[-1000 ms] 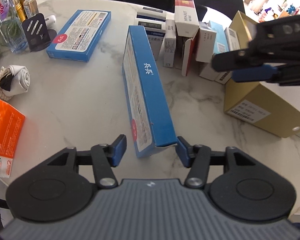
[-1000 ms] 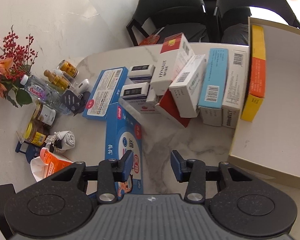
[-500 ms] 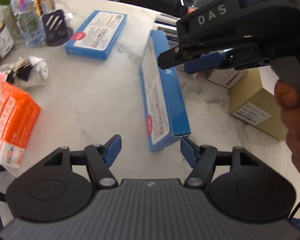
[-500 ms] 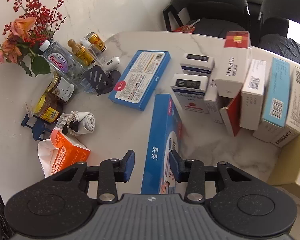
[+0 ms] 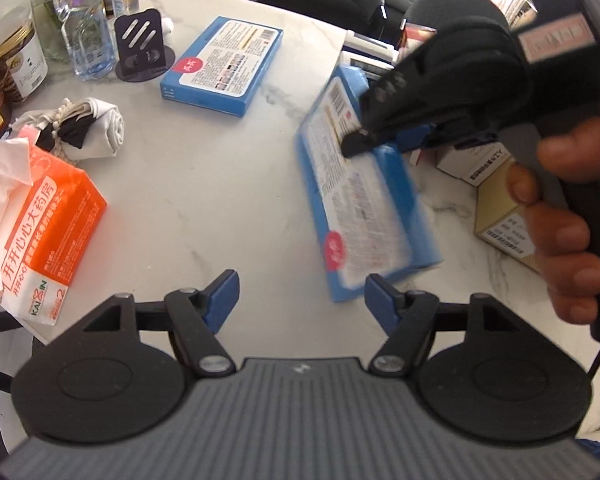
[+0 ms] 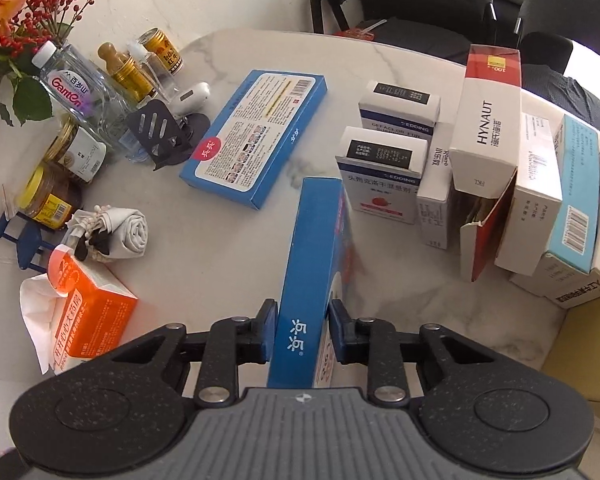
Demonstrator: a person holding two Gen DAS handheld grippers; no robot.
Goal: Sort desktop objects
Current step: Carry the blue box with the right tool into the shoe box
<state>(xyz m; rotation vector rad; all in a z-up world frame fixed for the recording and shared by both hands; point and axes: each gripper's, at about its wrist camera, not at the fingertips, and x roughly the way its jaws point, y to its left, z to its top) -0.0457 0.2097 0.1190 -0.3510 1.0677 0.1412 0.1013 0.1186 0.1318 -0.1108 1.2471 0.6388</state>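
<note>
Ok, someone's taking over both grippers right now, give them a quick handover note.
Right gripper: clamped on the narrow sides of the long blue box, which stands on edge, looks tilted and blurred in the left view.
Left gripper: open, holding nothing, just short of that box's near end.
Row of upright boxes stands by the gold carton.
Second blue box lies flat, untouched; orange tissue pack sits at the table edge.
Left: place the held box, then the flat one.

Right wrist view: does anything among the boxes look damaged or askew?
Yes. The HYNAUT box leans against its neighbours with its bottom flap torn open. The orange tissue pack has paper spilling out. The right claw holds a blue box on its edge.
</note>
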